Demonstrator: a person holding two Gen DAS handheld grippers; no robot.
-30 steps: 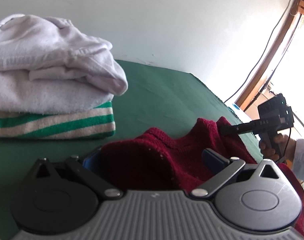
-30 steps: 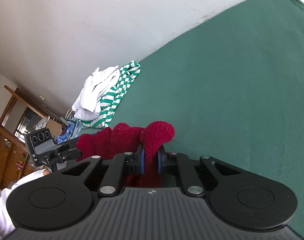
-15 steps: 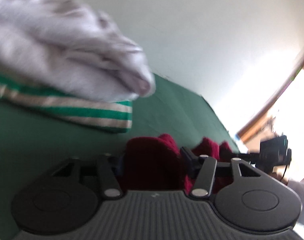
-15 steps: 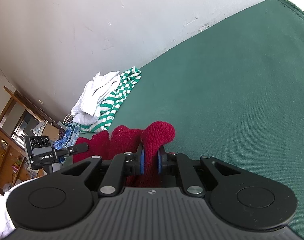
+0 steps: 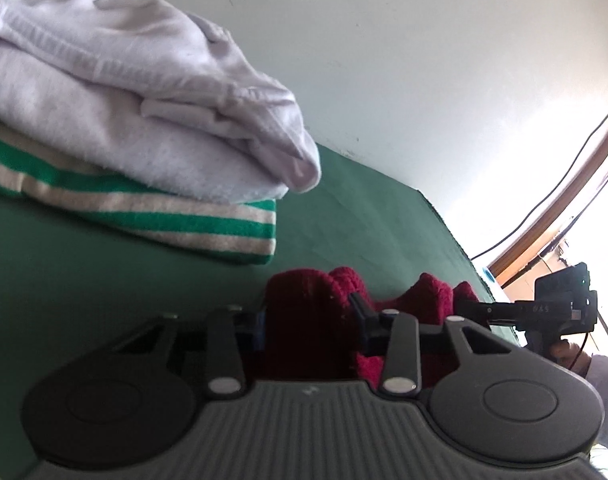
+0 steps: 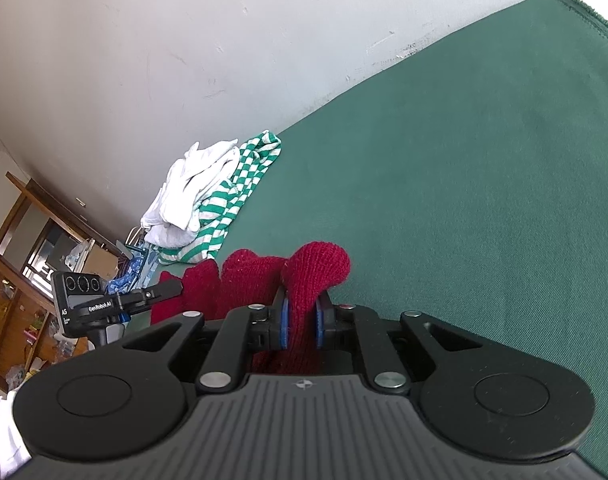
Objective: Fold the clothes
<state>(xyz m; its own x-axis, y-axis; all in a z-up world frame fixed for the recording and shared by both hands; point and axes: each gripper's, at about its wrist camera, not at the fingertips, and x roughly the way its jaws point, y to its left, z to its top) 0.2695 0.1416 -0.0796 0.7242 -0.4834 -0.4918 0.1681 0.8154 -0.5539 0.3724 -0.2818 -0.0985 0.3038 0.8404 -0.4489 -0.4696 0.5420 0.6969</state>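
- Item one, my left gripper [image 5: 309, 316]: jaws closing, with a thick fold of the dark red knitted sweater [image 5: 304, 304] bunched between the fingers and touching both of them.
- Item two, my right gripper [image 6: 302, 322]: jaws nearly shut, the blue pads [image 6: 284, 322] pinching a narrow fold of the same sweater, which bulges out in a rounded lump just past the fingertips.
- Item three, the sweater itself: coarse ribbed knit, deep red, gathered into several humps between my two grippers and lying on the green cloth surface [image 6: 463, 160] (how much of it hangs below I cannot tell).
- Item four, a stack of folded clothes well apart from the sweater, beside the wall [image 6: 144, 40]: a white garment [image 5: 144, 92] on top, loosely folded with a hem drooping over the edge, resting on a green-and-white striped garment [image 5: 184, 216].
- Item five, containers: none that I can make out for certain; a wooden cabinet [image 6: 20, 240] stands at the far left of the right wrist view, contents too small to name.
- Item six, a hand [image 5: 563, 350] on the right gripper's handle, with a white sleeve [image 5: 607, 380] behind it.
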